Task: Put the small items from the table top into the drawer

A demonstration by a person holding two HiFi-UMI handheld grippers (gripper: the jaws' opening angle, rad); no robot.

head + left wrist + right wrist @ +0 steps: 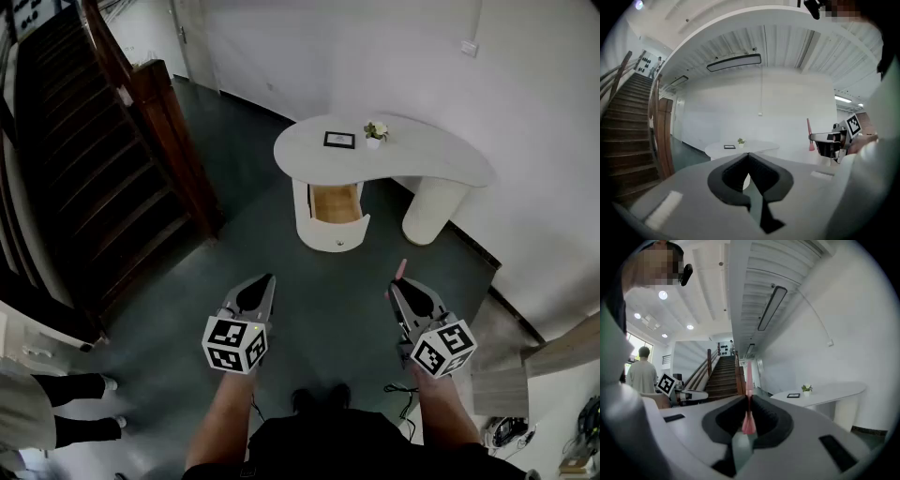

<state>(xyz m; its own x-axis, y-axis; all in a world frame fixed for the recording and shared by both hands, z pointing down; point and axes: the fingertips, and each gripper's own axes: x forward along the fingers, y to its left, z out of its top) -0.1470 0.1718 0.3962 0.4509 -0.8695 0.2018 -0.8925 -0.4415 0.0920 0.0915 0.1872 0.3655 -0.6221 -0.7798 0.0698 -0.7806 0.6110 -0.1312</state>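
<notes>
Well short of white curved surface, bare floor between. Right claw clamped on slim pink stick; left claw together, empty. Wood-lined drawer stands open. Likely step: bringing stick over. Next: close in, release above drawer.

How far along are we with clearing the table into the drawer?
Done: the drawer is open; nothing shows inside it. In hand: the right gripper is shut on a thin pink item; the left gripper is shut and empty. Left: the frame and plant sit on the table.
</notes>
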